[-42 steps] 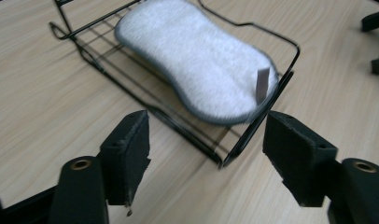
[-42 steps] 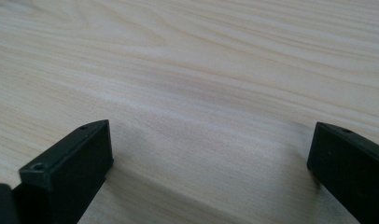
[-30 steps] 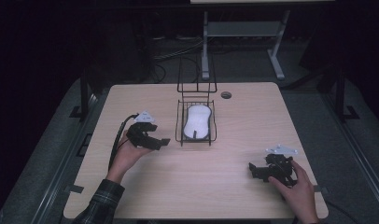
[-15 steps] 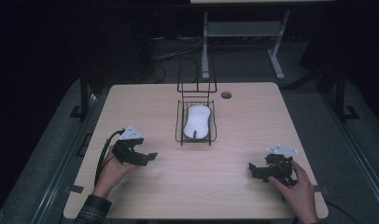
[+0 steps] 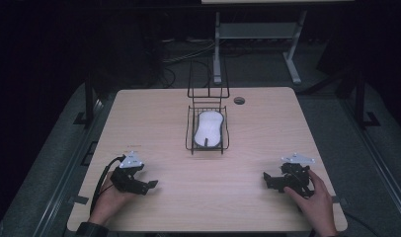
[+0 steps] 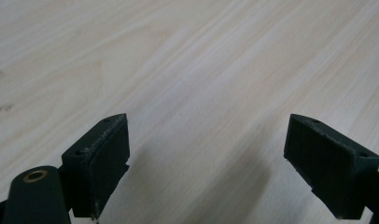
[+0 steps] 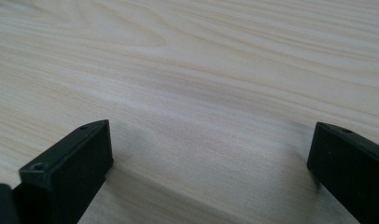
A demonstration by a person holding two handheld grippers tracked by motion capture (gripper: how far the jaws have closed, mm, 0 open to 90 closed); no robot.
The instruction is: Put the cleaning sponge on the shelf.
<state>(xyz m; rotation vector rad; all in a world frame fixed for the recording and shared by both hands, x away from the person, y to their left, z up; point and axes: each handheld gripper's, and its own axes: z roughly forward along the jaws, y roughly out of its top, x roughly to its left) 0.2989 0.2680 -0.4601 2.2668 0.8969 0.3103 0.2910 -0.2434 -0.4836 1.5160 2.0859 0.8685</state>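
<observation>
A white computer mouse (image 5: 209, 127) lies inside a black wire basket (image 5: 190, 129) at the middle of the light wooden table (image 5: 248, 128). My left gripper (image 5: 148, 186) rests low at the table's front left, held by a hand, its jaws wide apart with nothing between them; its pads (image 6: 100, 161) hover just over bare wood. My right gripper (image 5: 268, 180) sits at the front right in the other hand, also open and empty, with its fingers (image 7: 71, 168) close over the tabletop. Both grippers are well apart from the basket.
A tall wire handle (image 5: 208, 79) rises at the basket's far end. A dark round grommet (image 5: 239, 100) sits in the tabletop behind the basket. A metal stand (image 5: 258, 34) and cables lie on the dark floor beyond the table.
My left gripper has pulled back from beside the basket toward the front left edge of the table. The right gripper has stayed where it was.
</observation>
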